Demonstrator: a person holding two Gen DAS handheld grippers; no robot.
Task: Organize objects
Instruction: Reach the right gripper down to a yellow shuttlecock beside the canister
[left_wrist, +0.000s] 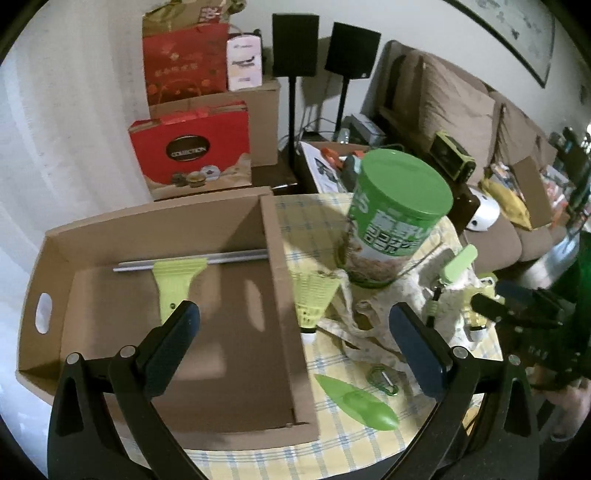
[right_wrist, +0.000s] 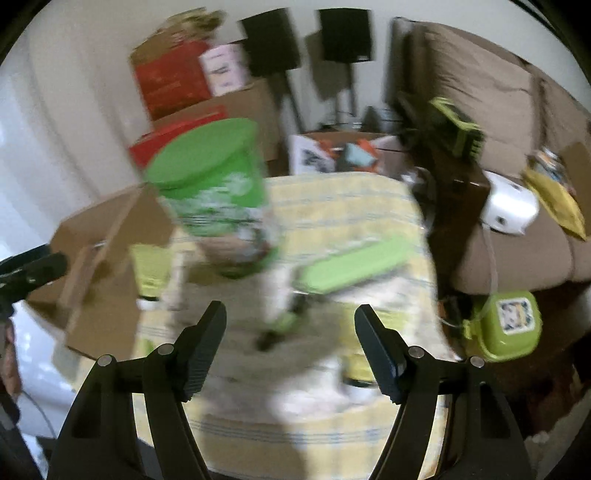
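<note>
Shuttlecock (left_wrist: 312, 301) at frame centre, leaning on cardboard box (left_wrist: 284, 295) wall. Judged light, crushable skirt; grip at cork base. Left gripper (left_wrist: 293, 332) and right gripper (right_wrist: 290, 339) both wide apart, empty.

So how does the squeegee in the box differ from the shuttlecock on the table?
The squeegee lies inside the cardboard box; the shuttlecock sits outside, on the checked cloth. The squeegee has a long metal blade; the shuttlecock has a mesh skirt and white tip. Both are lime green.
</note>
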